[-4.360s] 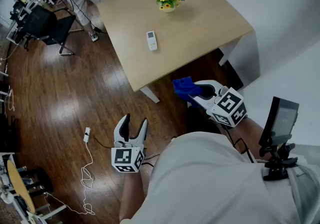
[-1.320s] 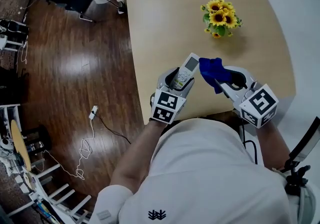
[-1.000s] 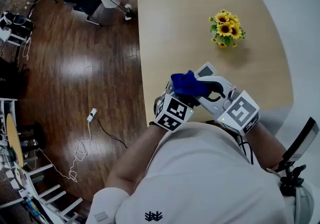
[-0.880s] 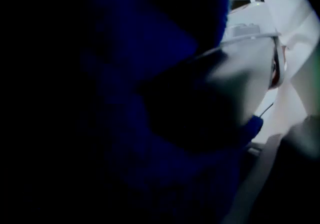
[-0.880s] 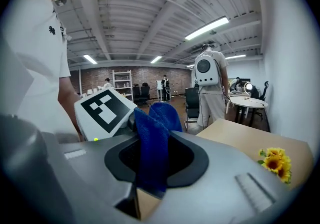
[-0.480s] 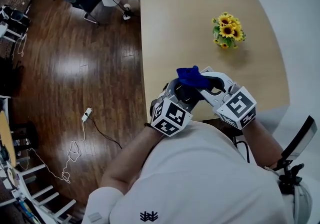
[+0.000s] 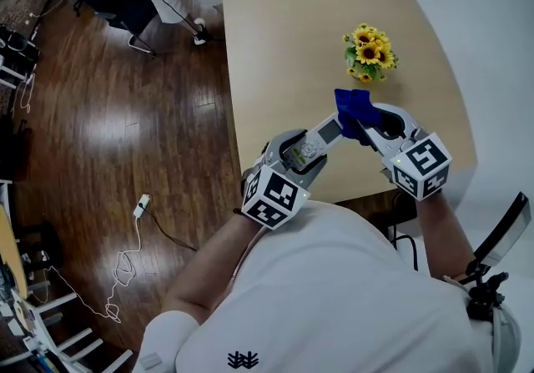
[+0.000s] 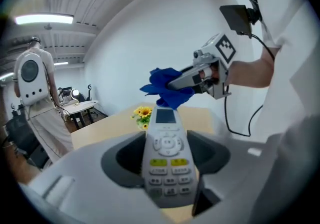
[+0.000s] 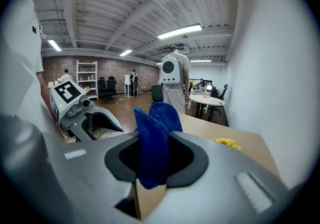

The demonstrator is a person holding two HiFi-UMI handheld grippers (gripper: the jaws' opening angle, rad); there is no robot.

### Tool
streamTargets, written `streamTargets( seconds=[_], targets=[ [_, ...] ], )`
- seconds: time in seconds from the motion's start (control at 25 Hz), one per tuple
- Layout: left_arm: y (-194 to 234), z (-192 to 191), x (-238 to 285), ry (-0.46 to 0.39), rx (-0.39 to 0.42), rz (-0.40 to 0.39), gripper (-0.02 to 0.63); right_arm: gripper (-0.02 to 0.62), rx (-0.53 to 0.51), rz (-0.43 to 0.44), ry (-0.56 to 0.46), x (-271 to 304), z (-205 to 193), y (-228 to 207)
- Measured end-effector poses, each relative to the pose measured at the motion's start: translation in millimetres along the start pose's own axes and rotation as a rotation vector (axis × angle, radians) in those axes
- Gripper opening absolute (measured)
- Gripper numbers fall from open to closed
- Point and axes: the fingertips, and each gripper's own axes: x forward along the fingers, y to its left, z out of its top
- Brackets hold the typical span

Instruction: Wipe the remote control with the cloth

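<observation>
Wiping seemed partway, I judged: left gripper [image 7: 302, 151] jaws pinched the remote control [image 8: 166, 154]; right gripper [image 7: 373, 120] jaws clamped the cloth [image 9: 152, 143] at the remote control's far end.

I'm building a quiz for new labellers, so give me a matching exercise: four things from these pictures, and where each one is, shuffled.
Things:
1. remote control
2. cloth
3. sunflowers
4. white cable

Places:
A. lying on the wooden floor
B. clamped in the right gripper
C. standing on the table
D. clamped in the left gripper

Pairs: 1-D, 2-B, 3-C, 4-A.
</observation>
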Motion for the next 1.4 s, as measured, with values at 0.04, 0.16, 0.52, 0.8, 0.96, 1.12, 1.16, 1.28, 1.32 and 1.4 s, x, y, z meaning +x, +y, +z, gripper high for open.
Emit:
streamTargets(
  seconds=[0.04, 0.16, 0.52, 0.8, 0.96, 1.12, 1.16, 1.28, 1.32, 1.4],
  targets=[
    [0.6, -0.5, 1.5, 0.001, 0.001, -0.005, 0.276, 0.084, 0.003, -0.011, -0.002, -1.6, 0.3, -3.4],
    [0.7, 2.1, 1.9, -0.002, 0.007, -0.018, 0.276, 0.084, 0.003, -0.017, -0.031, -9.4, 14.5, 0.3],
    [-2.6, 10.9, 1.2, -0.027, 0.017, -0.040, 0.276, 0.084, 0.005, 0.245, -0.109, 8.2, 57.8, 109.2],
    [-3.8, 10.8, -6.1, -0.044, 0.037, -0.040, 0.276, 0.084, 0.007, 0.312, -0.081, 26.5, 44.2, 143.0],
    [-3.9, 10.2, -8.7, -0.057, 0.036, -0.032, 0.276, 0.084, 0.007, 0.246, -0.048, 27.2, 31.0, 118.8],
    [-1.1, 3.2, -9.9, -0.065, 0.023, -0.025, 0.276, 0.084, -0.007, 0.169, -0.033, 26.4, 23.1, 90.0],
    [-0.7, 1.5, -10.2, -0.065, 0.021, -0.023, 0.276, 0.084, -0.006, 0.148, -0.032, 24.7, 21.8, 81.6],
    [-0.1, -3.1, -10.5, -0.064, 0.012, -0.019, 0.276, 0.084, 0.000, 0.083, -0.021, 17.6, 16.4, 54.8],
    [0.7, -4.1, -10.5, -0.064, 0.009, -0.018, 0.276, 0.084, -0.001, 0.061, -0.017, 15.3, 15.4, 45.6],
    [2.8, -4.8, -10.8, -0.067, 0.005, -0.017, 0.276, 0.084, -0.004, 0.016, -0.006, 11.1, 14.5, 27.3]
  ],
)
